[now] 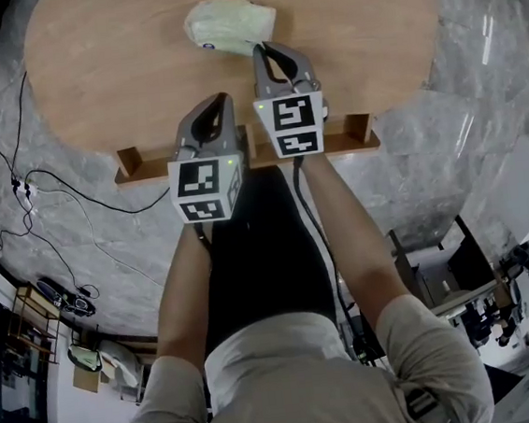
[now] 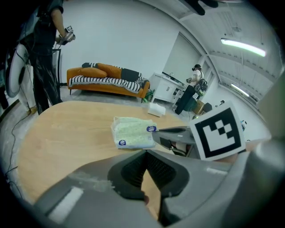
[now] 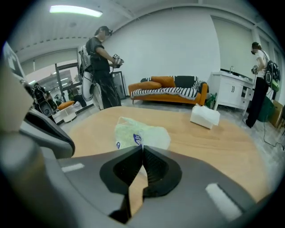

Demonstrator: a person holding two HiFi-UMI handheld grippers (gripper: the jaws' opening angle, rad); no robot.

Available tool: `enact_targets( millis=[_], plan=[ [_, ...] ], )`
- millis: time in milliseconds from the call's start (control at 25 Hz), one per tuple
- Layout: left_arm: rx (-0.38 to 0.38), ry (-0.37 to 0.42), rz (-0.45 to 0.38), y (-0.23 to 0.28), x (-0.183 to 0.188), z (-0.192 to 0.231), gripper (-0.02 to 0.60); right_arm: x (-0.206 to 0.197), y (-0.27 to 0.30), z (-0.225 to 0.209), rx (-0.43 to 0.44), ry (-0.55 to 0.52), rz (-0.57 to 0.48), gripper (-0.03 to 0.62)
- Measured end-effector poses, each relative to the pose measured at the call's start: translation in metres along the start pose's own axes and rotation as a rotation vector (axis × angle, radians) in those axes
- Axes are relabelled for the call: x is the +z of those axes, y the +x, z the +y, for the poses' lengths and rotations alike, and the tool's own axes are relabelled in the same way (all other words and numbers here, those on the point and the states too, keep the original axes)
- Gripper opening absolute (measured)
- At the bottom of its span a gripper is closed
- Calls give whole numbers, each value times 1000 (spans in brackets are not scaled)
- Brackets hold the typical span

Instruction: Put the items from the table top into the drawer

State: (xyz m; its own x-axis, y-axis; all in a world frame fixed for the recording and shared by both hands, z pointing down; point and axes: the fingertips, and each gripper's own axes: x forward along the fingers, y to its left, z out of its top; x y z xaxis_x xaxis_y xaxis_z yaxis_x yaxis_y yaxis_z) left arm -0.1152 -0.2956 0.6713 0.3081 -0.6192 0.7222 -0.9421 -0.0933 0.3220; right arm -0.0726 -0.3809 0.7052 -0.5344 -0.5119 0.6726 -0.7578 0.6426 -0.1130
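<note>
Both my grippers are empty, jaws closed tip to tip. Right gripper (image 3: 141, 151) tilts down at the tissue pack (image 3: 140, 133), which lies on the wooden surface (image 3: 213, 142) just ahead of its tips; can't tell if they touch. Left gripper (image 2: 145, 153) sits beside the right one, a bit further back, pack ahead and slightly left of it. White box (image 3: 205, 116) lies farther ahead, to the right.
</note>
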Motion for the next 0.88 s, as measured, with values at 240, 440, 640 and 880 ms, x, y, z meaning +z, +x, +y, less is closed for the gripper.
enact_targets(
  millis=[240,440,640,880],
  plan=[
    [-17,7,-4,-17,-12,-13,20,-2,-32,18,-26,-13,-38,8],
    [-33,32,-1,-36,-36,-21,20,-14,-67,33,-59,-9,-73,8],
    [-63,43,-10,-63,-61,-38,20,-39,-109,48,-111,12,-82,8],
    [-118,94,5,-97,-105,-52,20,-78,-160,73,-179,51,-89,8]
  ],
)
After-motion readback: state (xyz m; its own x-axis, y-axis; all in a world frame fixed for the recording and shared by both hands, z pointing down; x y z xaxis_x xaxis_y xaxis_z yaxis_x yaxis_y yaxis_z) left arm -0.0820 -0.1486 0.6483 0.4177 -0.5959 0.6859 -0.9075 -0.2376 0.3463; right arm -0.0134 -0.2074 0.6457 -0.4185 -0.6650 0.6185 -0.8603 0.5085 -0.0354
